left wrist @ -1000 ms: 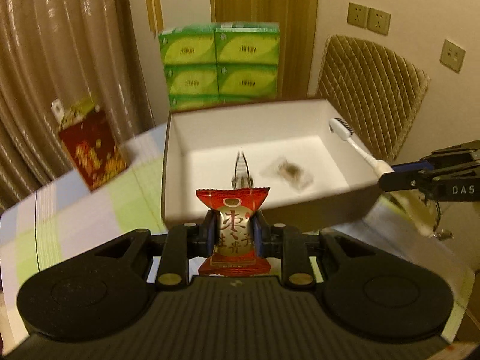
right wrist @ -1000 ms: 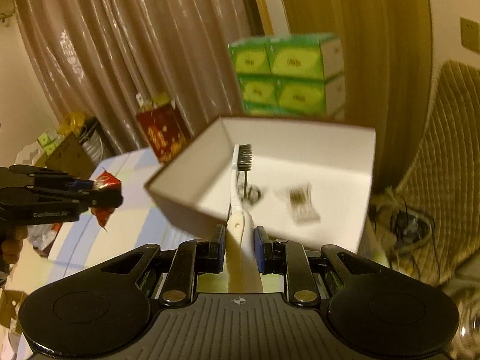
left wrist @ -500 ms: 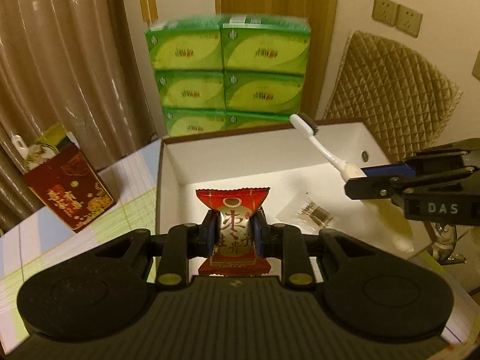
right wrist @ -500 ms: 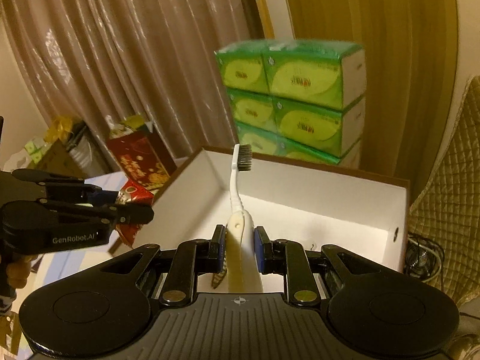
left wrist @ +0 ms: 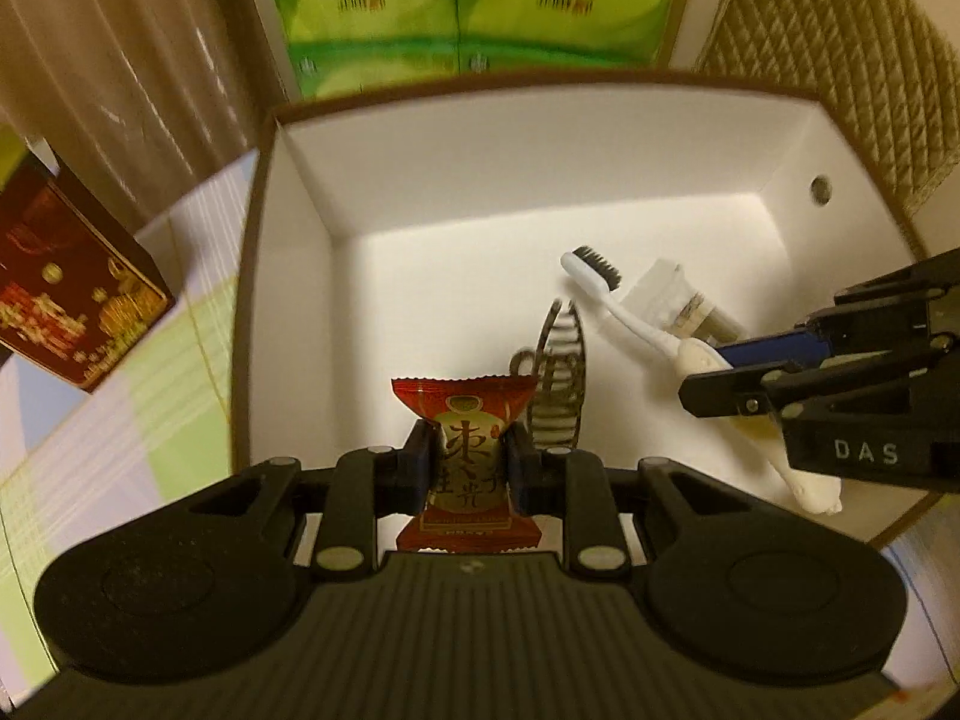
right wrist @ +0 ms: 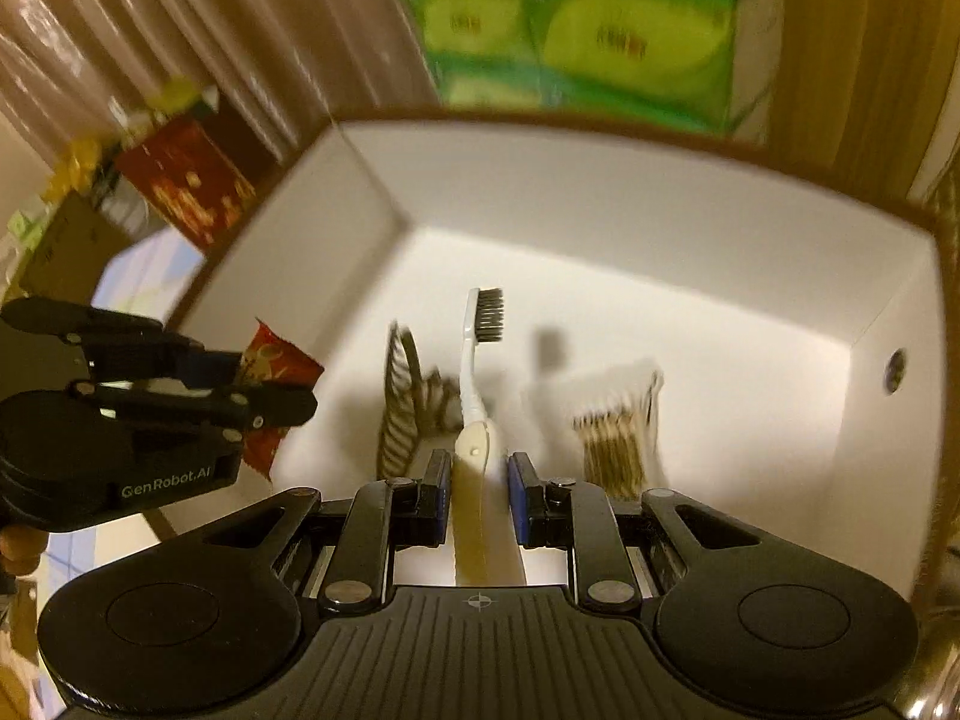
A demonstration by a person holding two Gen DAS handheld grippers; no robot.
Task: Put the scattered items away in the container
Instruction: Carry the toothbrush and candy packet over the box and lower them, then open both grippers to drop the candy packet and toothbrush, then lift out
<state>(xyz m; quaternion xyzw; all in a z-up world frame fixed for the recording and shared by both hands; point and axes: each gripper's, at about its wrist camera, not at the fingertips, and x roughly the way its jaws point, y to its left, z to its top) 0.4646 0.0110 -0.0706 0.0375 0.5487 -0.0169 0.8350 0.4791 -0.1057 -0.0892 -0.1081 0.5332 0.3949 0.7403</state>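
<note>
My left gripper (left wrist: pixel 468 462) is shut on a red snack packet (left wrist: pixel 467 450) and holds it over the near left part of the white box (left wrist: pixel 288 192). My right gripper (right wrist: pixel 478 483) has its jaws parted, with gaps on both sides of the white toothbrush (right wrist: pixel 477 372) between them; the brush points into the box (right wrist: pixel 888 480). The toothbrush (left wrist: pixel 624 312) and right gripper (left wrist: pixel 780 378) show in the left wrist view. A striped hair clip (left wrist: pixel 558 384) and a clear packet of small sticks (right wrist: pixel 618 432) lie on the box floor.
Green tissue packs (left wrist: pixel 468 0) are stacked behind the box. A dark red gift box (left wrist: pixel 66 294) stands at the left on the checked tablecloth (left wrist: pixel 138 396). A quilted chair back (left wrist: pixel 852 72) is behind at the right. Curtains hang at the left.
Both grippers have moved forward and down over the box. The right gripper's jaws have parted around the toothbrush, which now points down at the box floor.
</note>
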